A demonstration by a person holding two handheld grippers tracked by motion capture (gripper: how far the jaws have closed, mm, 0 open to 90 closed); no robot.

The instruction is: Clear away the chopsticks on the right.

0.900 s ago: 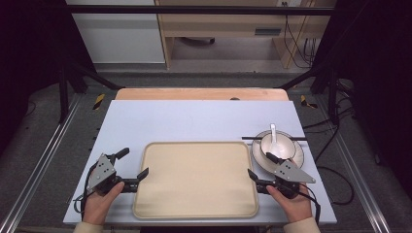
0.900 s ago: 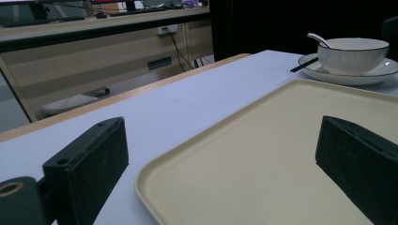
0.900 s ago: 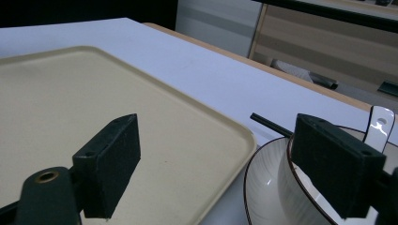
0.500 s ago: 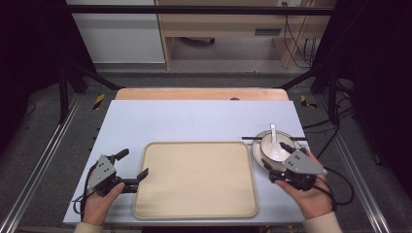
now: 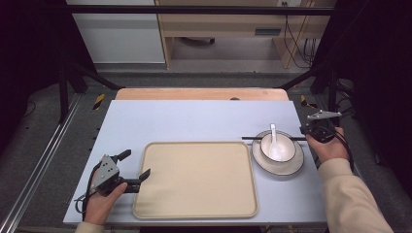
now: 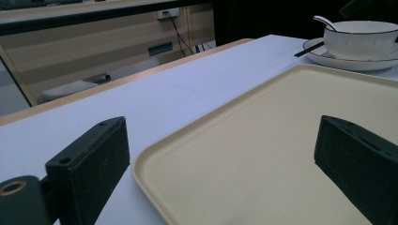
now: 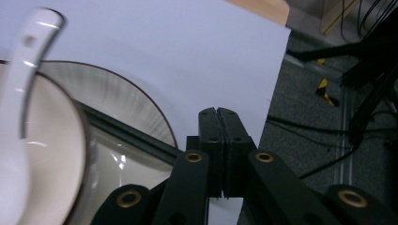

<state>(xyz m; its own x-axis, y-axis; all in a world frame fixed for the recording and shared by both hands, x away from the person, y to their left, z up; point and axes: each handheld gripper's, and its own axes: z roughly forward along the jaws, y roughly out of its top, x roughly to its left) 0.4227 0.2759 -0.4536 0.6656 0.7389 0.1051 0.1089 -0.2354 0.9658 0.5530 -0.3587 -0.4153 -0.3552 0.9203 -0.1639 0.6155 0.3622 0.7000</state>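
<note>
Right gripper point(image 5: 311, 130), jaws pressed together, has swung from near the plate point(image 5: 291, 167) to its far-right rim, probably targeting the chopsticks point(image 5: 248, 138); left gripper point(image 5: 133, 167) stays spread at the tray point(image 5: 194, 204).

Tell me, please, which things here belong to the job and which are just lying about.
Probably the job: tray, its corner between the open left claw jaws; plate, bowl, spoon and chopsticks, near the shut right claw.
Lying about: cables; yellow-black floor marks.
</note>
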